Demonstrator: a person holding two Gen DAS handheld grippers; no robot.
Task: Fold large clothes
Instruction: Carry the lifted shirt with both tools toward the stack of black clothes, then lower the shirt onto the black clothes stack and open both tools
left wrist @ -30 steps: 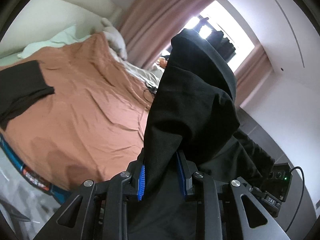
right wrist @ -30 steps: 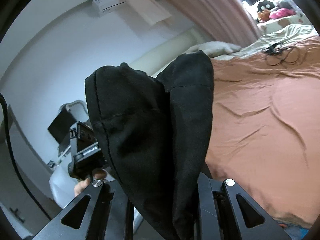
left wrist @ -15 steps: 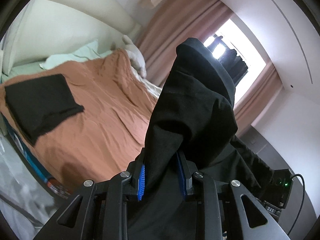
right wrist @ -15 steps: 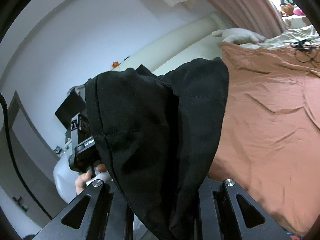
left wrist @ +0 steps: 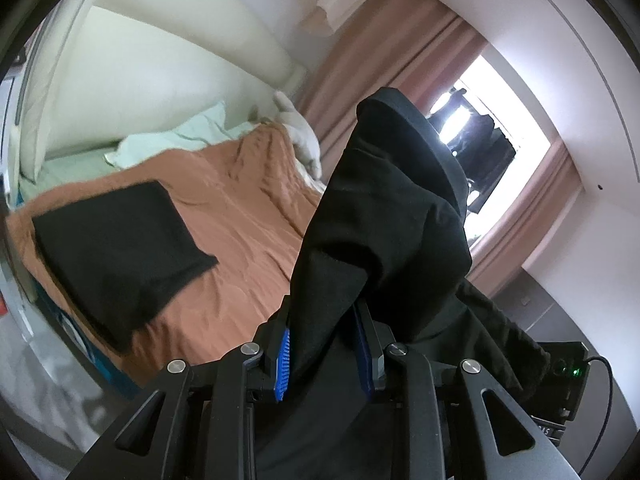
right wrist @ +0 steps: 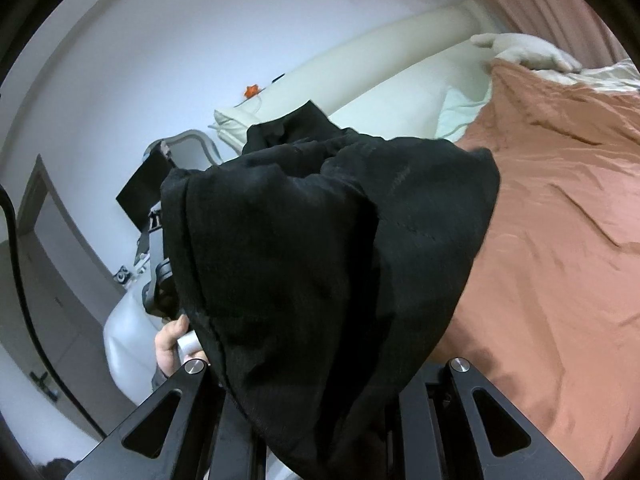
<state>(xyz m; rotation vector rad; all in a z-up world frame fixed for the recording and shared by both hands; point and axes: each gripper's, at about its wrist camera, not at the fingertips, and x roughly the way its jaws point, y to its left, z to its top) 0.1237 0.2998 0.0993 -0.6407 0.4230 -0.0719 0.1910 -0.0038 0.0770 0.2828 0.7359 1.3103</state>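
My left gripper (left wrist: 323,344) is clamped on a thick bunch of the black garment (left wrist: 384,216), the blue pads (left wrist: 282,364) pressing the cloth from both sides. From the pinch the fabric rises toward 12 o'clock in a tall peak and spills down toward 4 o'clock over the gripper body. At 9 o'clock in my left view a folded black piece (left wrist: 116,252) lies flat on the rust-coloured bedspread (left wrist: 248,216), well apart from the cloth I hold. A pale green pillow (left wrist: 176,136) sits at 11 o'clock by the cream headboard (left wrist: 152,76), and pink curtains (left wrist: 376,60) frame a bright window (left wrist: 492,128) at 1 o'clock.

In my right view the same garment (right wrist: 320,264) is heaped over the right gripper (right wrist: 316,420) and hides its fingers completely, so I cannot tell whether they are together or apart. The bedspread (right wrist: 560,240) fills 3 o'clock. At 8 o'clock a bare hand (right wrist: 172,344) grips a handle beside the cloth
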